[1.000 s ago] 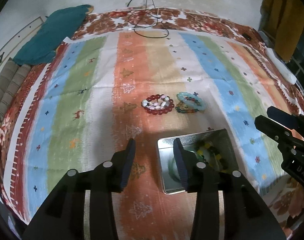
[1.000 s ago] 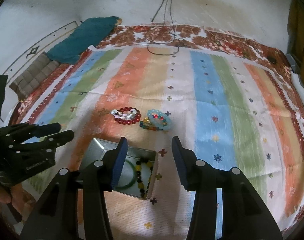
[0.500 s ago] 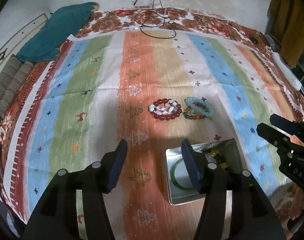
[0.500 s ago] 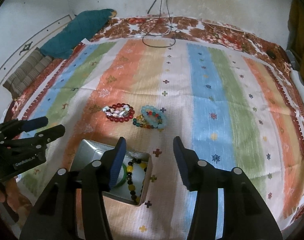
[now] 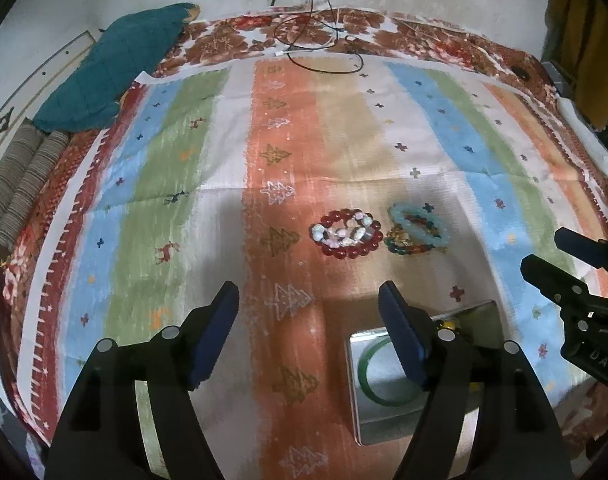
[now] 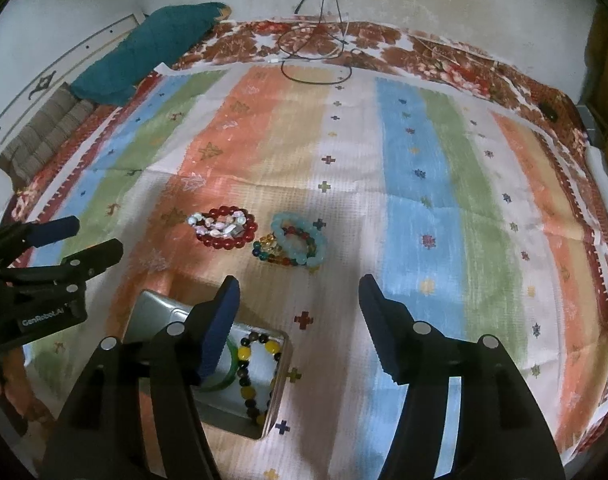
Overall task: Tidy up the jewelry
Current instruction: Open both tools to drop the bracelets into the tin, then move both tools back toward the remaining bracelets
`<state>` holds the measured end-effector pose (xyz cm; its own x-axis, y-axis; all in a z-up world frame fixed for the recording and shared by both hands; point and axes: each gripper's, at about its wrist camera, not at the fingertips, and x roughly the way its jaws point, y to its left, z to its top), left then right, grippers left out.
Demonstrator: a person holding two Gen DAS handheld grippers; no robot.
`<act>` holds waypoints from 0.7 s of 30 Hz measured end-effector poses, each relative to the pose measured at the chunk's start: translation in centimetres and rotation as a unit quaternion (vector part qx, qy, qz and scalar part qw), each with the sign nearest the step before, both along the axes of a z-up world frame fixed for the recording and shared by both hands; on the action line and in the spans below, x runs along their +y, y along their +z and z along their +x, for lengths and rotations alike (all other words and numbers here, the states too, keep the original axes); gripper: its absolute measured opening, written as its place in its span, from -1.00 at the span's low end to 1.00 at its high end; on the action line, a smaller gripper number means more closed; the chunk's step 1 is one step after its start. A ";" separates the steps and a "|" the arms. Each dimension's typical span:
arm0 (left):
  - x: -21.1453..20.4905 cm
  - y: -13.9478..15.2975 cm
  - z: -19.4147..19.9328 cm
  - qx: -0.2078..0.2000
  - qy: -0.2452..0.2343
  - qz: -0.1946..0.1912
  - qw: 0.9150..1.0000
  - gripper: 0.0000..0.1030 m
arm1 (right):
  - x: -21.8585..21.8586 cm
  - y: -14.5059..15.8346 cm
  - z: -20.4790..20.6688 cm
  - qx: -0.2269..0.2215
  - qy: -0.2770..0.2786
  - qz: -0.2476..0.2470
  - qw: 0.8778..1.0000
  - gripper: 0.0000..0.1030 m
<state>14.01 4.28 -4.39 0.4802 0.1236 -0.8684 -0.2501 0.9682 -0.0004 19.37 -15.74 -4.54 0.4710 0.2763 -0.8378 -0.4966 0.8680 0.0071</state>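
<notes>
A red bead bracelet with a pale stone bracelet inside it [image 5: 347, 233] [image 6: 224, 227] lies on the striped cloth. Beside it lie a light blue bead bracelet [image 5: 417, 226] [image 6: 300, 238] and a multicoloured one [image 6: 270, 254], overlapping. A metal tin [image 5: 387, 420] [image 6: 152, 310] nearer to me holds a green bangle [image 5: 377, 384] and a yellow and dark bead bracelet [image 6: 256, 376]. My left gripper [image 5: 308, 332] is open and empty, left of the tin. My right gripper [image 6: 298, 320] is open and empty, above the tin's right edge.
The striped cloth [image 5: 184, 184] covers a floral bed. A teal pillow [image 5: 120, 68] and folded striped blankets [image 5: 20, 188] lie at the far left. A black cable [image 5: 319, 52] loops at the far edge by the wall. A white object [image 5: 587, 140] lies at the right edge.
Both grippers have opened wider and pulled back and up a little. The tin and bracelets have not moved on the cloth.
</notes>
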 end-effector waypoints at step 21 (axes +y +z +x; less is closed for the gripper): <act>2.6 -2.9 5.1 0.029 0.010 -0.010 0.999 0.53 | 1.3 -3.2 5.4 0.043 -0.013 -0.022 0.999 0.32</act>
